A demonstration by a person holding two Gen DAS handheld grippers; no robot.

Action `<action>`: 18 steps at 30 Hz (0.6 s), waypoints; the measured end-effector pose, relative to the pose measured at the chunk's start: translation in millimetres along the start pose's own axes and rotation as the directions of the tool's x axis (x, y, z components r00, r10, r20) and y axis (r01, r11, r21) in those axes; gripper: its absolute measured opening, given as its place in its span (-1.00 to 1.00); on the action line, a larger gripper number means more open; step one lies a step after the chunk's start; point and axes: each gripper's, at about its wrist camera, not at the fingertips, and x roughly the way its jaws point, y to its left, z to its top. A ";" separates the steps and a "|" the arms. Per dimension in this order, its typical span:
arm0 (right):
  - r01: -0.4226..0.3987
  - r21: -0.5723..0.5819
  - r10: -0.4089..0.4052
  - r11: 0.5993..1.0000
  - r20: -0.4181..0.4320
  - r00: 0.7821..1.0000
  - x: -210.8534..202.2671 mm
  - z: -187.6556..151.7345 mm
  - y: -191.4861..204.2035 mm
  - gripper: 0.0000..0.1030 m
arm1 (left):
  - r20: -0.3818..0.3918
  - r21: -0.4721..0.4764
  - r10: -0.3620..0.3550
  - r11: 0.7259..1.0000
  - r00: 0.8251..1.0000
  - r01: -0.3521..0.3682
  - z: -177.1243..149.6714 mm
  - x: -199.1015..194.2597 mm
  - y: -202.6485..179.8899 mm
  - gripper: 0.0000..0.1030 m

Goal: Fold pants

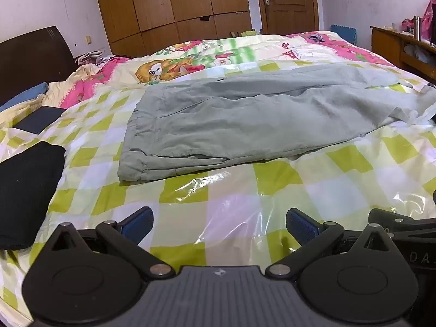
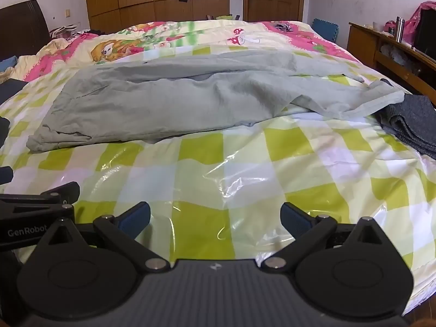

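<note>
Pale grey-green pants [image 1: 245,120] lie stretched across a bed, folded lengthwise, waistband to the left and leg ends to the right. The right wrist view has the same pants [image 2: 177,100] with their leg ends crumpled at the right. My left gripper [image 1: 219,224] hangs open over the checked sheet in front of the pants, nothing between its blue pads. Beside it, my right gripper [image 2: 215,218] is open too, well short of the pants, with nothing in it.
A green-and-white checked plastic sheet [image 1: 313,190] covers the bed over a cartoon quilt [image 1: 190,57]. A folded black garment [image 1: 24,190] lies at the left, a dark grey folded garment [image 2: 411,120] at the right. A wooden desk [image 2: 381,46] stands to the right, wardrobes behind.
</note>
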 end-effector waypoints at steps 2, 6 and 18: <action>0.003 -0.001 -0.003 1.000 0.000 1.000 -0.8 0.6 -0.1 0.96 | 0.002 0.003 0.003 1.000 1.000 -0.003 0.0 0.3 0.4 1.00; 0.009 -0.006 -0.009 1.000 0.004 1.000 -5.0 1.2 0.8 0.96 | -0.007 -0.002 -0.002 1.000 1.000 0.002 0.8 3.0 4.2 1.00; 0.004 0.000 -0.004 1.000 -0.027 1.000 4.2 -1.0 0.8 0.96 | 0.013 0.012 0.012 1.000 1.000 -0.012 -2.1 0.5 1.1 1.00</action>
